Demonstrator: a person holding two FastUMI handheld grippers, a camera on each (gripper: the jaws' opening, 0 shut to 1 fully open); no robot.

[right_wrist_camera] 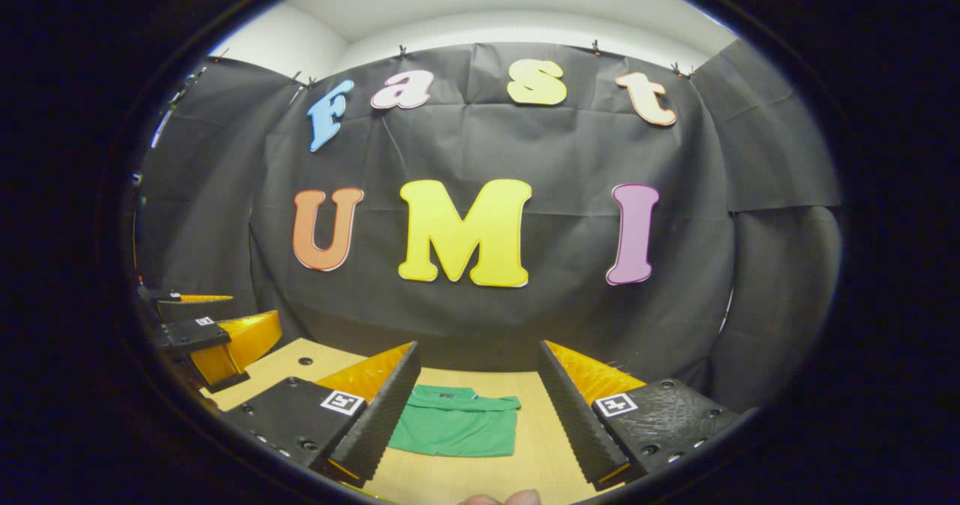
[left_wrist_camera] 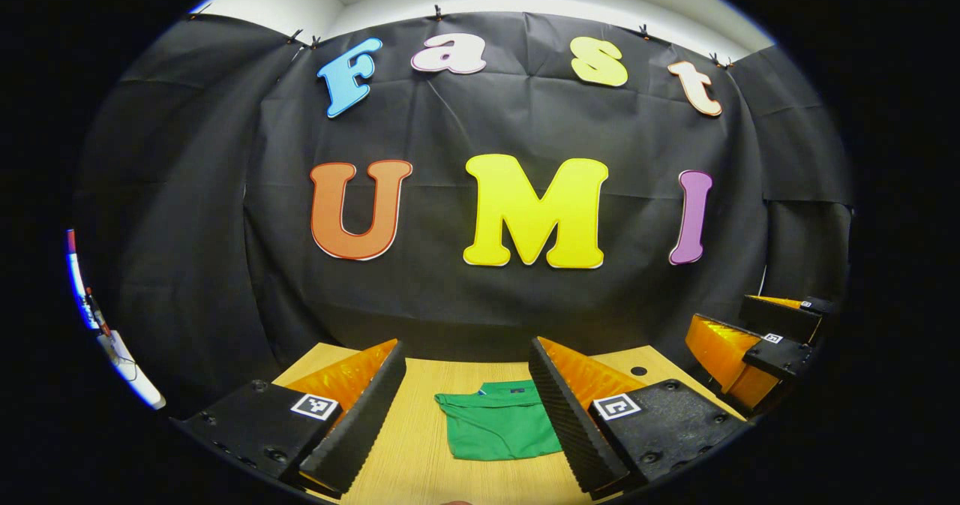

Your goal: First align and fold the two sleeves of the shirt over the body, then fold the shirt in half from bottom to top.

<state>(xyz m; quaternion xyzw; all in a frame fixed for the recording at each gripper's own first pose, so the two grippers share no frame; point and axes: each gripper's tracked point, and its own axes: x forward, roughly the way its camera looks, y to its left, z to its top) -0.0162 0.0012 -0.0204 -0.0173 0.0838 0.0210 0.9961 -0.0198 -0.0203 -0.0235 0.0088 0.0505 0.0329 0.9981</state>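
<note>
We see a green shirt [left_wrist_camera: 499, 422] lying flat as a compact rectangle on the wooden desk [left_wrist_camera: 420, 460], ahead of both raised tools. The left hand-held gripper [left_wrist_camera: 469, 407] and the right hand-held gripper [right_wrist_camera: 476, 407] hang with fingers spread wide, holding nothing. We judge the cloth light, limp and floppy, best pinched at an edge or corner.

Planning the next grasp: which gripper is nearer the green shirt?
Neither clearly. The green shirt lies folded on the table ahead of both, a touch right of the open left gripper and left of the open right gripper.
</note>
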